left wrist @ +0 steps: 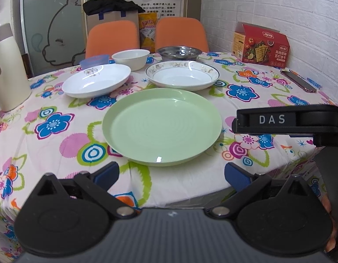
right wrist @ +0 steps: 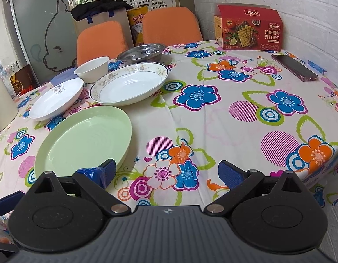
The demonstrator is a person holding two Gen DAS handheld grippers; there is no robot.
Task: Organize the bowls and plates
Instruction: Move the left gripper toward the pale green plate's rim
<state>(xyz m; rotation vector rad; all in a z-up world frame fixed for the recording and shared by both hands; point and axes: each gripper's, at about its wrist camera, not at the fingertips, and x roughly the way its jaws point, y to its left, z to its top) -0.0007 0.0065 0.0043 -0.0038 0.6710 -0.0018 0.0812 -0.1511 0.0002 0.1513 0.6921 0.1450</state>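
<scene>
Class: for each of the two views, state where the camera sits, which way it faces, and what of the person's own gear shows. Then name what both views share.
Left wrist: sits on the left gripper, open, at the table's near edge, facing the green plate; the right gripper's body shows at right.
Right wrist: sits on the right gripper, open, facing the tablecloth; green plate lies left.
Shared: the plates, white bowl, steel dish, cracker box, phone.

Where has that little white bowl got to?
The white bowl sits at the table's far side before the orange chairs, between the blue lid on its left and the steel dish on its right.
</scene>
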